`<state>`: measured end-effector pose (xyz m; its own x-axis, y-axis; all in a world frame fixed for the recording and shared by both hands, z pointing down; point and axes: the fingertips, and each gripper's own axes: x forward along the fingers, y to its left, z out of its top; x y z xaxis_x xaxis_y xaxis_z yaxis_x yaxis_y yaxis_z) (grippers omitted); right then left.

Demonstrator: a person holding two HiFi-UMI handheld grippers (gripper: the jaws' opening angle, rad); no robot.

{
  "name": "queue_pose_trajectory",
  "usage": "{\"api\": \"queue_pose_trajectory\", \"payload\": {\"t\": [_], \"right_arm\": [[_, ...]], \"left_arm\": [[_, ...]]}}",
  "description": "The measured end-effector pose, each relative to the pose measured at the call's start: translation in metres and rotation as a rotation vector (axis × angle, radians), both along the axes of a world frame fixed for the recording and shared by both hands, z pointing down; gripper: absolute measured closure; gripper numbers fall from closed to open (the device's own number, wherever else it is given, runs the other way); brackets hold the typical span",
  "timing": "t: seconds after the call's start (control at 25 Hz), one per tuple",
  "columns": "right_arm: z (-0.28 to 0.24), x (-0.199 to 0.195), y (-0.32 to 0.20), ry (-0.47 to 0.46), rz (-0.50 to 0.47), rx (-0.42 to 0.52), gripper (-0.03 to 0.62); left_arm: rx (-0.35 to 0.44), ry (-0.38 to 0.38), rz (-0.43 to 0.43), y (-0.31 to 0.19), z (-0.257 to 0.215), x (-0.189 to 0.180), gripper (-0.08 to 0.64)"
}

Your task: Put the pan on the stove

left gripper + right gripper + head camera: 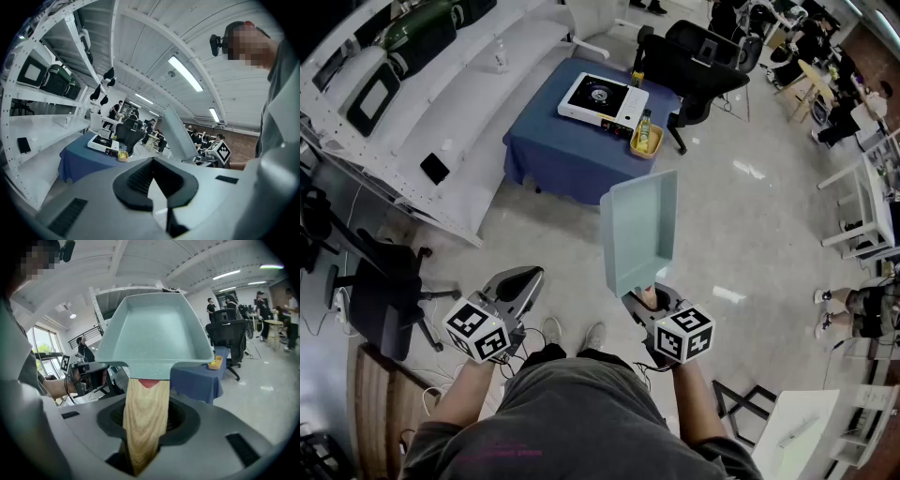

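Pan (639, 232), pale blue-green, square and shallow, with a wooden handle (144, 418). I carry it in the air above a pale shop floor, near the middle of the head view. It is tipped up on edge there, with its open face turned toward 9 o'clock.

My right claw (650, 300), at about 5 o'clock in the head view, is clamped on that handle. The right gripper view shows the wood running down between the dark pads, and the tray of the pan fills the upper part of the view. My left claw (523, 277), at about 8 o'clock, carries nothing. Its jaws are drawn together at the tips.

The stove (602, 99) is a white single-burner unit on a table with a blue cloth (546, 155), at 12 o'clock and well apart from me. A small yellow basket (645, 141) sits just beside the stove, at its 4 o'clock corner.

As I judge it, this is the carrying step: the pan is gripped and lifted but not yet at the table. The next move calls for walking toward 12 o'clock and levelling the pan so its base faces down. Then I should lower it centred on the burner, keeping clear of the basket.
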<state>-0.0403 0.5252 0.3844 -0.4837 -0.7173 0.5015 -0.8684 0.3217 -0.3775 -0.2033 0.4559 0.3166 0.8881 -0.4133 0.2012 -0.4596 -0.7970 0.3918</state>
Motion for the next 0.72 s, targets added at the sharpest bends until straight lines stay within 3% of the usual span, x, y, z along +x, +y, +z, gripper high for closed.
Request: {"api": "queue_pose_trajectory", "payload": {"t": [0.72], "right_arm": [[0.008, 0.042, 0.004, -0.018, -0.05, -0.01, 0.454]], "left_arm": [[0.006, -0.021, -0.058, 0.016, 0.006, 0.04, 0.558]]}}
